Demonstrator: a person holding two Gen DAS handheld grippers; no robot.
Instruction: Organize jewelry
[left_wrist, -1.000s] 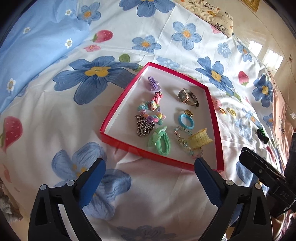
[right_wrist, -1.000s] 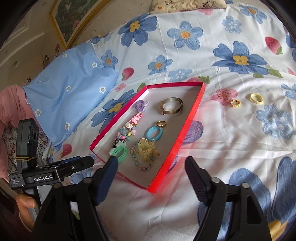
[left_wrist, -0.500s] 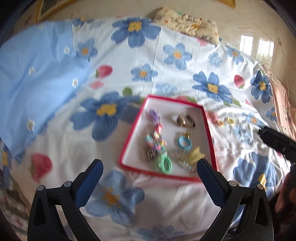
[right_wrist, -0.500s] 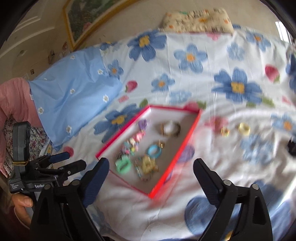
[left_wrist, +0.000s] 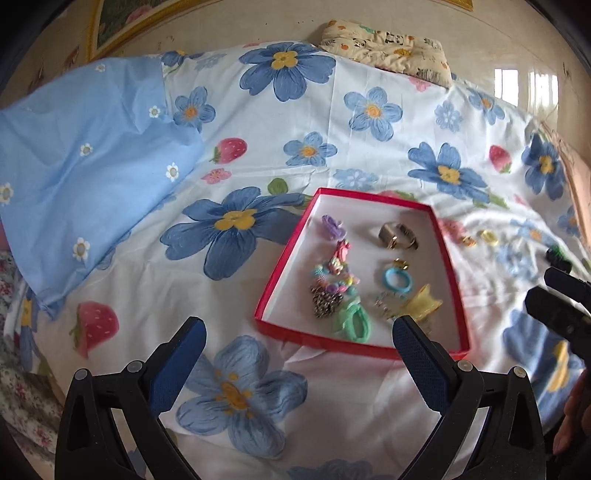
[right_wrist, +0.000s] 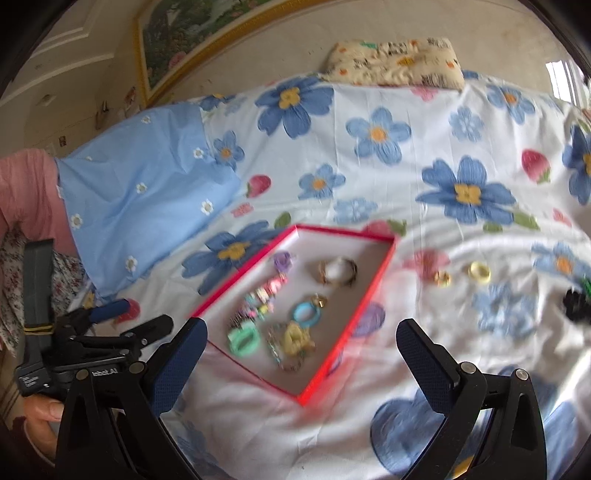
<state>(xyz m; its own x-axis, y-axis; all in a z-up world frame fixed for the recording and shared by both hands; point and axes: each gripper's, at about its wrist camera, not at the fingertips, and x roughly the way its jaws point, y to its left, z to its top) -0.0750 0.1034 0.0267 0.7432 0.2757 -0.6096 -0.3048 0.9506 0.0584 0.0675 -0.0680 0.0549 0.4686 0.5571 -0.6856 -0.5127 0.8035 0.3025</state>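
A red-rimmed white tray (left_wrist: 279, 265) (right_wrist: 369, 295) lies on the flowered bedsheet and holds several pieces: a watch (left_wrist: 397, 236), a purple clip (left_wrist: 331, 226), a blue hair tie (left_wrist: 397, 279), a green scrunchie (left_wrist: 352, 321) and a yellow claw clip (left_wrist: 423, 306). To the tray's right on the sheet lie a small gold piece (right_wrist: 442, 277), a yellow ring (right_wrist: 479, 272) and a black and green item (right_wrist: 578, 301). My left gripper (left_wrist: 299, 336) is open and empty, well short of the tray. My right gripper (right_wrist: 301, 339) is open and empty, also back from it.
A light blue pillow (left_wrist: 74, 184) lies at the left of the bed. A patterned cushion (left_wrist: 388, 48) sits at the far edge against the wall. A framed picture (right_wrist: 192, 40) hangs behind. The person's hand holds the left gripper in the right wrist view (right_wrist: 40, 410).
Both grippers have pulled back and up from the tray, so it looks smaller and farther. Both stay open and empty. The jewelry has not moved.
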